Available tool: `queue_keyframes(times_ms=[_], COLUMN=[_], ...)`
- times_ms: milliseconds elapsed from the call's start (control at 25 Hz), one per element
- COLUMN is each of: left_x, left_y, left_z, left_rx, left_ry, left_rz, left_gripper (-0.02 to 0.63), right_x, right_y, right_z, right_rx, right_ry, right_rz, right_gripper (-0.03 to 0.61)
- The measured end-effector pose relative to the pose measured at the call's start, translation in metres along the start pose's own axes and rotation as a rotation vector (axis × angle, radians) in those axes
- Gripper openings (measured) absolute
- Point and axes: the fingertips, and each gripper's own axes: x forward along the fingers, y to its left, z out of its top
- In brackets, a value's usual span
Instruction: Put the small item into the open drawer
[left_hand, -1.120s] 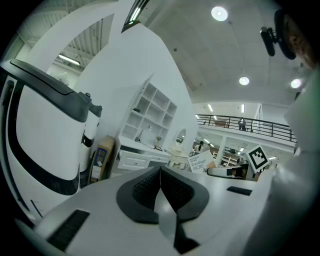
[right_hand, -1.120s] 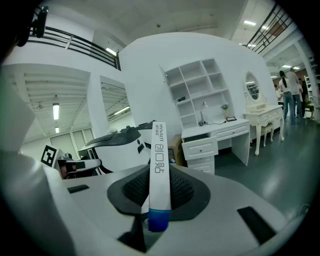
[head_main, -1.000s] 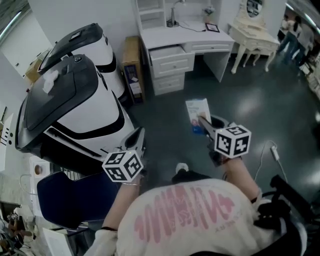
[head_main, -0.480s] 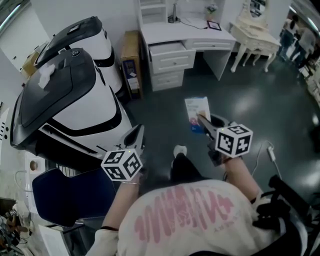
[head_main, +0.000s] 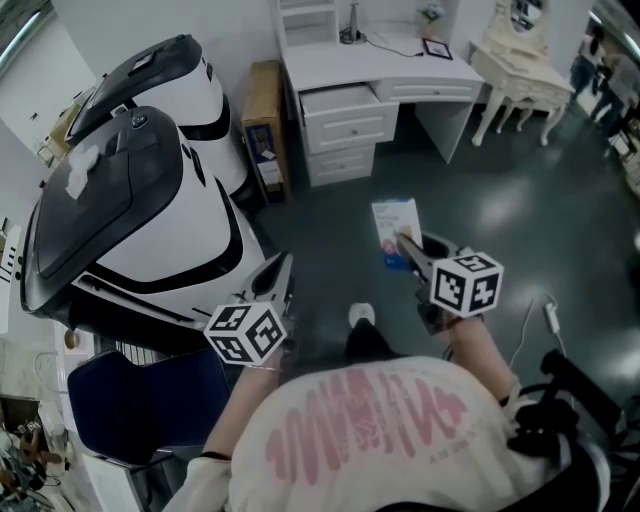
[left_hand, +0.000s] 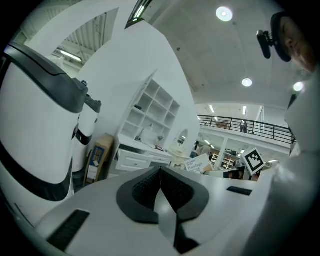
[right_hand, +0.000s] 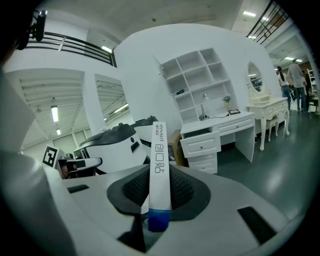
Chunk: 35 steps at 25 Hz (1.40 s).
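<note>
The right gripper (right_hand: 159, 192) is clamped on a thin white bandage box (right_hand: 160, 160) with a blue end, held edge-on and upright between its pads. The left gripper (left_hand: 161, 189) has its jaws together, empty. Well apart, across the dark floor (head_main: 500, 200), stands a white desk (head_main: 420, 68) with its top drawer (head_main: 338, 103) pulled out.

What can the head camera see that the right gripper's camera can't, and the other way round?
Only the head view shows the blue chair, the shoe and the broad face of the small box. Only the right gripper view shows the ceiling lights and the right gripper squeezing the box's thin edge. Both show the small box, the white desk with its open drawer, and the big white-and-black machine.
</note>
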Motion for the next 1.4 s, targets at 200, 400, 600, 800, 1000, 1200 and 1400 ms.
queue_keyframes(times_ms=[200,400,600,800,1000,1200,1400], left_x=[0.055,0.118,0.183,0.233,0.257,0.267,0.279], left_y=[0.015,0.034,0.042,0.050,0.067,0.081,0.090], left_z=[0.028,0.062,0.091,0.109,0.113,0.103,0.093], left_rx=[0.035,0.026,0.022,0.035,0.037,0.018,0.013], left_ry=[-0.003,-0.033,-0.048,-0.055,-0.064,-0.048,-0.014], left_rz=[-0.003,0.011,0.005,0.004,0.032,0.069,0.058], left_gripper=[0.031,0.031,0.031,0.031,0.031,0.031,0.031], right_x=[0.044,0.088,0.128,0.163,0.190,0.205,0.218], right_y=[-0.035,-0.069,-0.102,-0.134,-0.153,-0.171,-0.180], right_z=[0.036,0.082,0.133,0.170,0.182,0.167,0.152], right_rx=[-0.007,-0.030,-0.054,-0.062,-0.050,-0.004,0.030], right_ry=[-0.009,-0.017,-0.033,-0.056,-0.065,-0.027,0.007], right_rz=[0.018,0.040,0.080,0.098,0.115,0.109,0.100], right_gripper=[0.091,0.091,0.091,0.091,0.091,0.091,0.091])
